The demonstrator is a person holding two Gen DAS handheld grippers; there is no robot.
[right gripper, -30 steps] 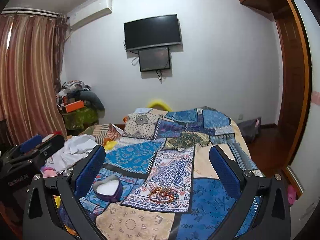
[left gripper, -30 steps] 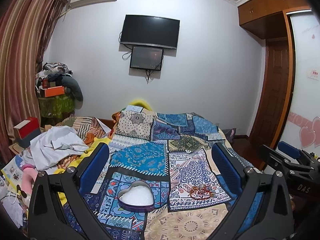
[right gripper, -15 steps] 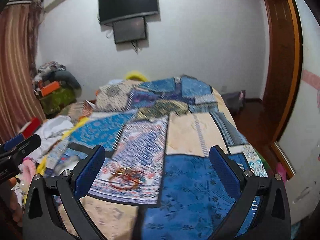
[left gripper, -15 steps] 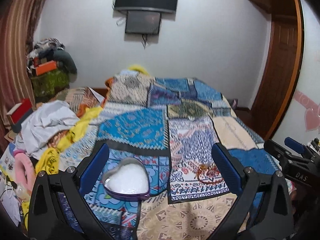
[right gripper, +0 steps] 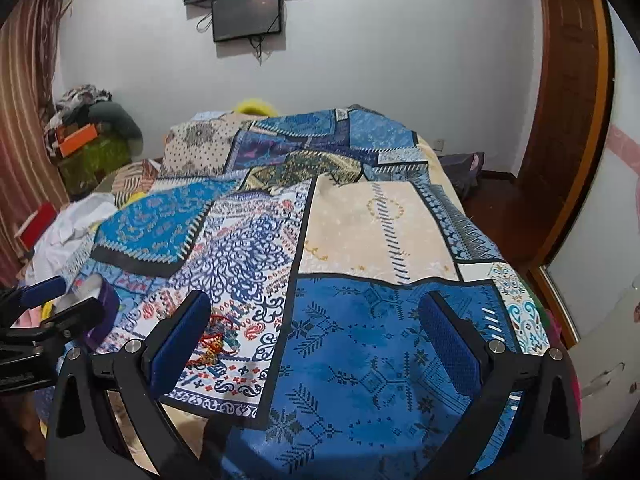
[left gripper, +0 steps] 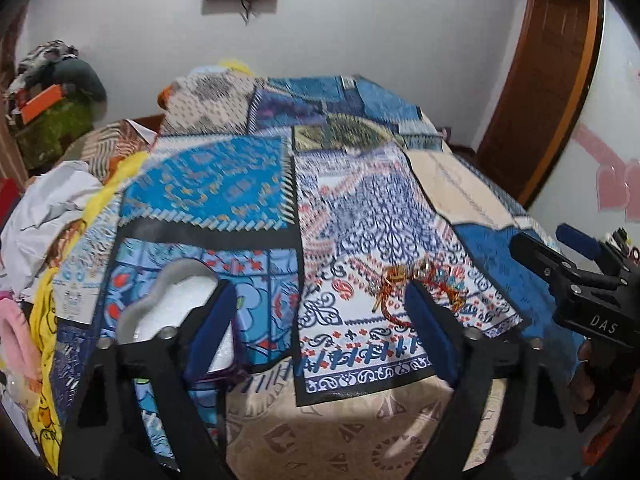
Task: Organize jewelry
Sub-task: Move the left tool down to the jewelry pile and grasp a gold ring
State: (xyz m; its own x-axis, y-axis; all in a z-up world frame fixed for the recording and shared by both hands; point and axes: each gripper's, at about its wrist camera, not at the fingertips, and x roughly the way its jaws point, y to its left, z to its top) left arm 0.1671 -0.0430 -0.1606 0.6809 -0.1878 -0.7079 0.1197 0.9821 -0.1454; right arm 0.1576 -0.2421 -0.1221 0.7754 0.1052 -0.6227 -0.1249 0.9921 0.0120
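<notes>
- Far left of the left wrist view: heaped clothes [left gripper: 44,216] beside the patchwork bedspread [left gripper: 224,184].
- Next along, a heart-shaped box [left gripper: 176,300] with a purple wall and white lining, lying open on the spread, partly hidden behind the near finger; judged stiff, light, easy to nudge on soft cloth, so better steadied by the rim.
- Left gripper [left gripper: 320,332] held wide apart, nothing between the pads, box at one finger and jewelry at the other.
- Right of centre, a tangle of red and gold jewelry [left gripper: 420,284] on the white-patterned panel, apart from the box; judged light, limp, snag-prone, likely to trail or slip. Best pinched at the thickest knot, not a loose strand.
- Right gripper [right gripper: 316,340] likewise spread, holding nothing, over the blue panel; jewelry [right gripper: 216,340] just at its left finger.
- Far right: wooden door [left gripper: 544,80].
</notes>
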